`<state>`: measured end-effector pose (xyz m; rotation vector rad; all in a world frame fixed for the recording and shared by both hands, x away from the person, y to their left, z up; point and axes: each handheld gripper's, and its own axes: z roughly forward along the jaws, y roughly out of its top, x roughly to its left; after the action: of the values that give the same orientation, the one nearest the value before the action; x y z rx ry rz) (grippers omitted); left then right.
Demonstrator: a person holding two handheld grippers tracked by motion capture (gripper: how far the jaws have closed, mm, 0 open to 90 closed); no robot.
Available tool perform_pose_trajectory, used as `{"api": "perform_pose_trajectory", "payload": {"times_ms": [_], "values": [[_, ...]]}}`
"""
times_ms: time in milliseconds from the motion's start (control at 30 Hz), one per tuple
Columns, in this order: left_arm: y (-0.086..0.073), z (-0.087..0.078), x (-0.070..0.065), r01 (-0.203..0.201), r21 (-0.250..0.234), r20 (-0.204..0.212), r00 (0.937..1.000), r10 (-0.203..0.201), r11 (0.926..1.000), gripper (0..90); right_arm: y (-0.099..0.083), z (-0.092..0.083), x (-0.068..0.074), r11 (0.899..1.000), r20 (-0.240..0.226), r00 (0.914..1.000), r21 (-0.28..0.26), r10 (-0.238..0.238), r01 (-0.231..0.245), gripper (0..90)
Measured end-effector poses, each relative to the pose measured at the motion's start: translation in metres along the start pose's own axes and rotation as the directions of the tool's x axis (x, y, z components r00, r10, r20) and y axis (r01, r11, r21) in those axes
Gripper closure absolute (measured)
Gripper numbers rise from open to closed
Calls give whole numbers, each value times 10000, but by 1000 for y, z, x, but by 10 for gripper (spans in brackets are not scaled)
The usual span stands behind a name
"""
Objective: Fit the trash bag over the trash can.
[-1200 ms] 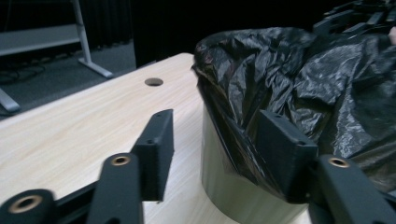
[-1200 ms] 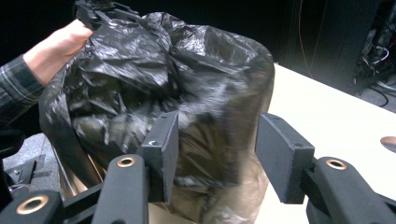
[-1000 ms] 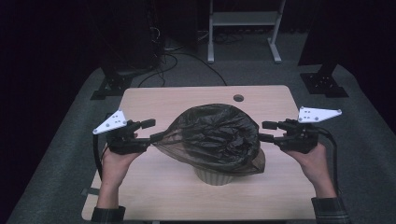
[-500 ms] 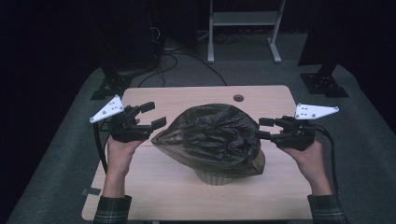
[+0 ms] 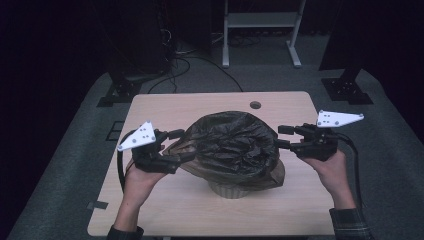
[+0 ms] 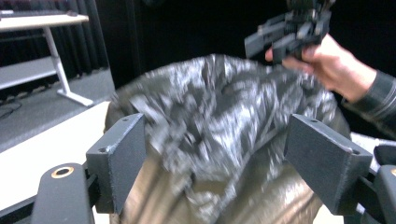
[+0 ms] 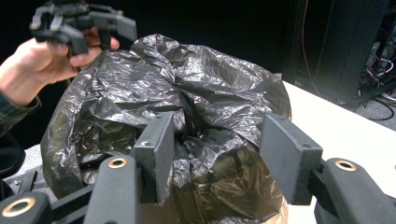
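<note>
Black plastic bag (image 5: 232,147) billows over a small bin (image 5: 231,189) at mid-table (image 5: 165,107). We see the left gripper (image 5: 181,145), jaws just widened, spread around a fold of its edge; the right gripper (image 5: 281,137) gapes beside the film, pinching nothing.
</note>
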<state>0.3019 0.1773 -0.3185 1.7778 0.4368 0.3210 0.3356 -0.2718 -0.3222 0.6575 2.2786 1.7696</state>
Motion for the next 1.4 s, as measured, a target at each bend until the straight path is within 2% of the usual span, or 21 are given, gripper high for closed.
{"api": "perform_pose_trajectory", "payload": {"times_ms": [100,133,167,200,233,300,367,433,567,667,700,800,933,1100,1200,1267,1333,1400], "values": [[-11,5,-6,-151,472,21,9999,150,9988,280,0,2,0,10000,-35,10000,-16,50,-50,438],[-15,6,-8,-200,603,37,9998,198,9980,346,-1,3,0,10000,-45,10000,-4,49,-49,437],[-19,6,-11,-244,700,271,9994,226,9972,432,-1,4,0,10000,-44,10000,15,53,-53,437],[-22,6,-13,-353,741,366,9988,326,9966,558,-1,5,0,10000,-38,10000,39,66,-66,437],[-26,5,-15,-470,845,367,9984,440,9953,601,-1,5,0,10000,-44,10000,30,67,-67,437],[-31,3,-19,-551,1055,692,9964,480,9929,796,-1,4,0,10000,-23,10000,56,52,-52,437],[-36,2,-22,-621,1225,942,9943,507,9905,876,-1,3,0,10000,-24,10000,30,47,-47,437],[-40,2,-23,-657,1412,1046,9932,512,9878,892,-1,3,0,10000,2,10000,8,59,-59,437],[-53,6,-21,-451,1718,1195,9925,246,9841,894,-4,2,5,10000,-103,9999,-8,70,-70,431],[-61,7,-19,-384,2012,1166,9931,150,9788,894,-12,-1,11,10000,-169,9998,-34,51,-52,427],[-64,7,-18,-416,2194,1063,9942,185,9747,894,-15,-2,13,9999,-162,9998,-45,89,-90,421],[-70,7,-14,-275,2353,956,9954,50,9715,893,-25,-9,20,9999,-217,9996,-70,156,-157,415],[-71,6,-10,-151,2288,832,9965,-41,9734,893,-37,-13,32,9999,-495,9987,33,138,-137,399],[-70,7,-12,-178,2211,885,9961,-19,9751,893,-53,-10,45,9987,-1001,9949,517,77,-26,400],[-69,8,-14,-195,2165,990,9951,-21,9761,893,-62,-2,49,9933,-1079,9942,1146,1,123,492],[-69,8,-15,-218,2128,1028,9947,-1,9769,893,-67,4,50,9901,-1165,9932,1387,-73,236,614],[-69,8,-15,-189,2063,1068,9943,-33,9783,893,-69,9,52,9855,-1346,9908,1653,-145,369,796],[-69,7,-15,-159,2010,1115,9937,-67,9795,893,-72,14,53,9825,-1571,9875,1815,-134,422,884]]}}
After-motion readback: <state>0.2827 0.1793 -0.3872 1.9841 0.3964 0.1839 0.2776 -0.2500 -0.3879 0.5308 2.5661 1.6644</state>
